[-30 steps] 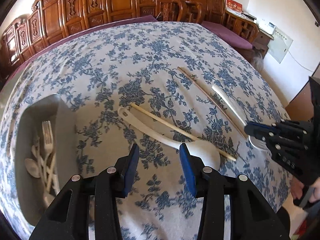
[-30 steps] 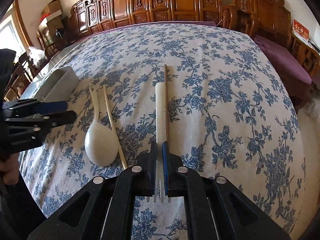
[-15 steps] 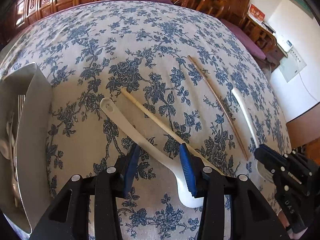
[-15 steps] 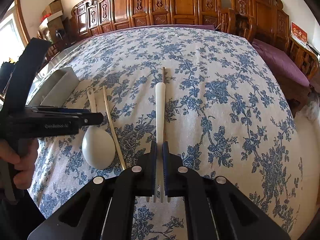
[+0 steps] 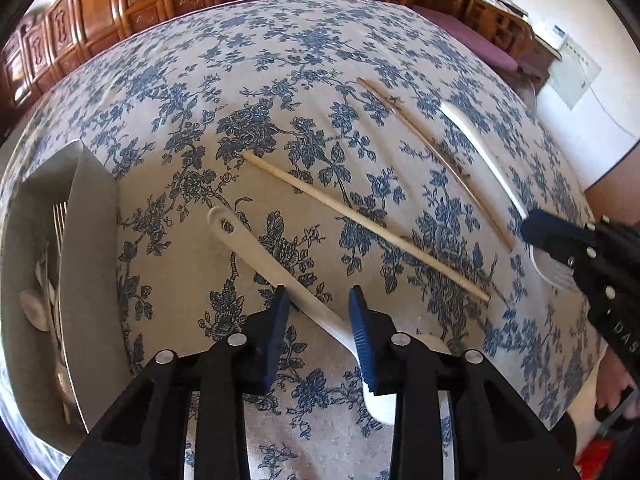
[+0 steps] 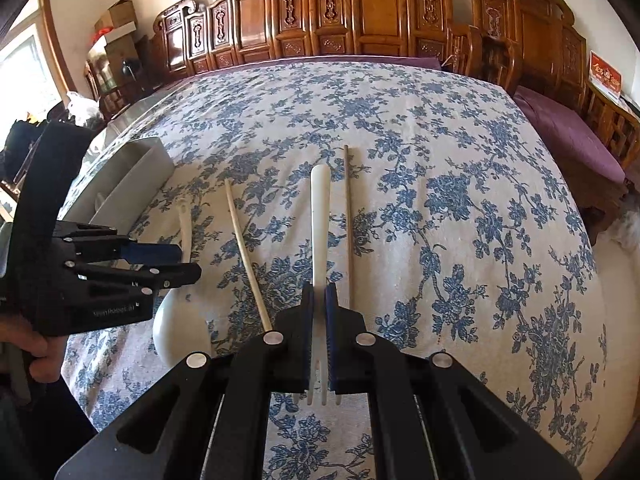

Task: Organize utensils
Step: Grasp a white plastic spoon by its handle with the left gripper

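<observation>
Two chopsticks, one pale (image 5: 364, 226), one darker and thin (image 5: 436, 160), one white spoon (image 5: 280, 270), one white fork (image 6: 320, 216), one grey utensil tray (image 5: 86, 280) holding more cutlery, too crowded to count, two grippers, left (image 5: 318, 312), right (image 6: 319, 312)

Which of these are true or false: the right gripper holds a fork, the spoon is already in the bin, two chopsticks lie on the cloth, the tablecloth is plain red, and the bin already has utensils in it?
1. The right gripper holds a fork. True.
2. The spoon is in the bin. False: it lies on the tablecloth, its handle between the closing jaws of the left gripper.
3. Two chopsticks lie on the cloth. True.
4. The tablecloth is plain red. False: it is pale with blue flowers.
5. The bin already holds utensils. True.
</observation>
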